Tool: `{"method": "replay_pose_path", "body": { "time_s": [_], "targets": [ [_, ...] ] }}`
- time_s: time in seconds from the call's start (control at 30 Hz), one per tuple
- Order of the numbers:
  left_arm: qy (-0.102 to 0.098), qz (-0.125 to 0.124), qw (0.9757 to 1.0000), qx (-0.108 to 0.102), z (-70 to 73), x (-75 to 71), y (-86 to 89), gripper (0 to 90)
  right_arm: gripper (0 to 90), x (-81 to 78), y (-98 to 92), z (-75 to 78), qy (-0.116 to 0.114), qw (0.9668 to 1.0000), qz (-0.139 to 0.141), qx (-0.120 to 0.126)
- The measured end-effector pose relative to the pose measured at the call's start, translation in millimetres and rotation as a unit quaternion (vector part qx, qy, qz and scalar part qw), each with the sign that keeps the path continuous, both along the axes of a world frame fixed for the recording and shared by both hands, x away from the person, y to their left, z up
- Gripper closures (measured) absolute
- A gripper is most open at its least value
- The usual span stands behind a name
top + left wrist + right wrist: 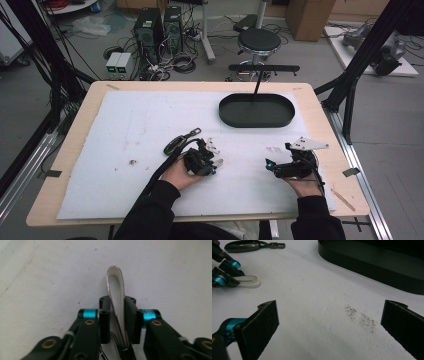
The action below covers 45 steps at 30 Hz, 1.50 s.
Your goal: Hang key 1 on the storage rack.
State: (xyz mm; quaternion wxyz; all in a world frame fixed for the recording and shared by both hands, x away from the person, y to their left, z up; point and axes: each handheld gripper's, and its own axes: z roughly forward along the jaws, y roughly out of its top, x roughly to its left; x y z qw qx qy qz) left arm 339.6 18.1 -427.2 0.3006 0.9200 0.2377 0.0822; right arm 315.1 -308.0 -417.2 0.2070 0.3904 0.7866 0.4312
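Observation:
My left gripper (214,165) lies low over the white sheet, shut on a slim, shiny, spoon-shaped piece (115,287). The piece stands on edge between the two black jaws, and its rounded end pokes out past them. In the right gripper view the same piece (249,281) looks pale and oval beside the left gripper (227,273). My right gripper (329,315) is open with nothing between its flat black pads (263,320). It rests at the right of the sheet (272,168), pointing toward the left gripper.
A dark oval loop with a short buckled strap (180,141) lies just beyond the left hand. A black oval tray (256,111) sits at the back right of the white sheet (125,130). Dark specks (360,317) mark the sheet ahead of the right gripper.

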Motion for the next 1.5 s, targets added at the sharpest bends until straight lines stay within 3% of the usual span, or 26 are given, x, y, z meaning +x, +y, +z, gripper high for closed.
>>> {"method": "replay_pose_path", "body": {
  "time_s": [0.07, 0.17, 0.3, 0.5, 0.77, 0.83, 0.97, 1.23, 1.3, 1.33, 1.5],
  "targets": [
    [-0.005, -0.001, 1.0000, 0.003, -0.1, -0.2, -0.5, 83.5, 0.6, -0.1, 0.0, -0.1, 0.002, 1.0000, 0.000, 0.000],
    [0.003, -0.002, 1.0000, -0.002, 0.3, 0.7, 0.5, 85.9, 0.7, -0.1, 0.1, -0.4, 0.002, 1.0000, 0.000, -0.001],
    [-0.013, -0.020, 0.9997, 0.011, 3.6, -1.0, 3.0, 86.3, 0.7, -0.3, -0.3, -0.3, 0.003, 1.0000, -0.002, -0.001],
    [-0.016, -0.018, 0.9997, -0.004, 14.3, -1.7, 10.8, 86.3, 0.7, -0.1, -1.0, -0.5, 0.001, 1.0000, -0.003, -0.002],
    [-0.026, -0.015, 0.9982, -0.052, 35.3, 1.1, 28.7, 86.2, 0.7, -0.2, -0.8, -0.7, -0.001, 1.0000, -0.002, -0.003],
    [-0.027, -0.021, 0.9975, -0.062, 43.3, 3.8, 33.9, 86.2, 0.7, -0.2, -0.9, -0.7, 0.000, 1.0000, -0.002, -0.003],
    [-0.031, -0.011, 0.9950, -0.095, 65.7, 11.9, 44.7, 86.2, 0.7, 0.2, -0.1, -1.5, 0.006, 1.0000, -0.001, -0.004],
    [-0.044, -0.013, 0.9920, -0.117, 98.9, 24.0, 47.4, 86.4, 0.7, 0.7, -1.6, -0.5, 0.002, 1.0000, -0.002, 0.002],
    [-0.046, -0.013, 0.9913, -0.123, 101.5, 25.9, 47.3, 86.4, 0.7, 0.3, -1.3, -0.5, 0.002, 1.0000, -0.002, 0.002],
    [-0.047, -0.011, 0.9896, -0.135, 106.2, 30.0, 46.6, 86.5, 0.7, 0.3, -1.3, -0.4, 0.002, 1.0000, -0.001, 0.002],
    [-0.046, -0.005, 0.9889, -0.141, 112.6, 38.8, 41.9, 86.6, 0.6, 0.8, -2.2, 0.0, -0.001, 1.0000, -0.001, 0.007]
  ]
}}
